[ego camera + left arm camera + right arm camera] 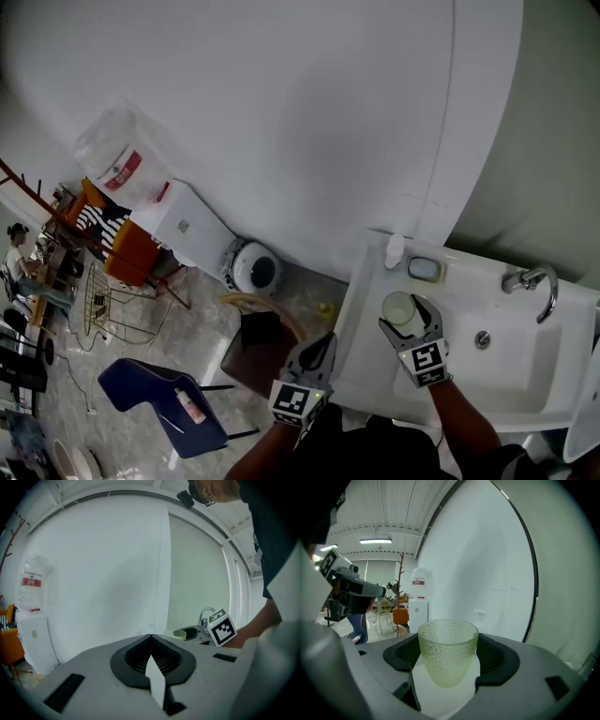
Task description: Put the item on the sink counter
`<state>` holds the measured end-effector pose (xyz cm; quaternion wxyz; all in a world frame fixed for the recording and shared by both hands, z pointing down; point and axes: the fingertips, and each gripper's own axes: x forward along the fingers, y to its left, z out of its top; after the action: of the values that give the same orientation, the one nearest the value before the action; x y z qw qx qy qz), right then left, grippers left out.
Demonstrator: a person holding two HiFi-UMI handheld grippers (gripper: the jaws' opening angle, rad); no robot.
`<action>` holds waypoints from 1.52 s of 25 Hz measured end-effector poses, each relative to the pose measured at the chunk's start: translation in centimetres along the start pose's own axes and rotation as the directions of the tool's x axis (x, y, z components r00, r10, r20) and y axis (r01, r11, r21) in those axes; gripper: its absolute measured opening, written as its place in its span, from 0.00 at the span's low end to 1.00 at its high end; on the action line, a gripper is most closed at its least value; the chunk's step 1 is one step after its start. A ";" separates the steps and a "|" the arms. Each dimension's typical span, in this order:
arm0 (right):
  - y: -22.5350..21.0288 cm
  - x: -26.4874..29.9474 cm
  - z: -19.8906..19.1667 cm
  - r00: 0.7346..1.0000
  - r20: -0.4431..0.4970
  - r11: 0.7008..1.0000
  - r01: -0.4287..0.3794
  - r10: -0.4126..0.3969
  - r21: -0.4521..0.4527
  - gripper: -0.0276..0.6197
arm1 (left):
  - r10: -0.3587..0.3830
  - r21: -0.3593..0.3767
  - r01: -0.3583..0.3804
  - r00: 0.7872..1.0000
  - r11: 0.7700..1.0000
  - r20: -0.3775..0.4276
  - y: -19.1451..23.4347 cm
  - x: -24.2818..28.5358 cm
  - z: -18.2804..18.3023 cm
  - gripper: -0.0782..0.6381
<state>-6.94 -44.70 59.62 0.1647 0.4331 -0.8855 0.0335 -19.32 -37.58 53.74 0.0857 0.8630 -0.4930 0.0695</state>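
Observation:
A pale green dimpled cup [398, 307] stands upright between the jaws of my right gripper [406, 315], over the left part of the white sink counter [367, 291]. Whether its base touches the counter I cannot tell. In the right gripper view the cup [447, 651] fills the gap between the black pads, and that gripper [450, 654] is shut on it. My left gripper [315, 351] hangs just off the counter's left edge, shut and holding nothing. In the left gripper view its jaws [151, 638] meet at the tip, with the cup [176, 633] far off to the right.
A soap dish [424, 269] and a small white bottle [395, 251] sit at the counter's back. The faucet [530, 281] and basin drain [482, 339] lie to the right. On the floor to the left are a round bin [255, 269], a dark box [261, 328] and a blue chair [169, 398].

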 end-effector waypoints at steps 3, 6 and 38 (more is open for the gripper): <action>-0.4 1.6 -1.6 1.000 -0.010 1.000 0.017 -0.017 -0.001 0.63 | -0.007 0.000 0.007 1.000 1.000 -0.012 0.9 0.2 -0.5 0.13; -0.5 2.9 -2.8 1.000 -0.023 1.000 0.019 -0.019 -0.001 0.63 | -0.015 0.005 0.015 1.000 1.000 -0.025 1.5 0.4 -0.8 0.13; -1.6 0.8 -2.5 0.996 0.035 0.993 0.077 -0.081 0.090 0.78 | -0.031 0.007 0.031 1.000 1.000 -0.005 2.7 0.7 0.3 0.13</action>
<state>-5.49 -45.78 62.15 0.1296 0.4752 -0.8683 0.0581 -21.25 -39.53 53.83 0.0848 0.8706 -0.4792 0.0723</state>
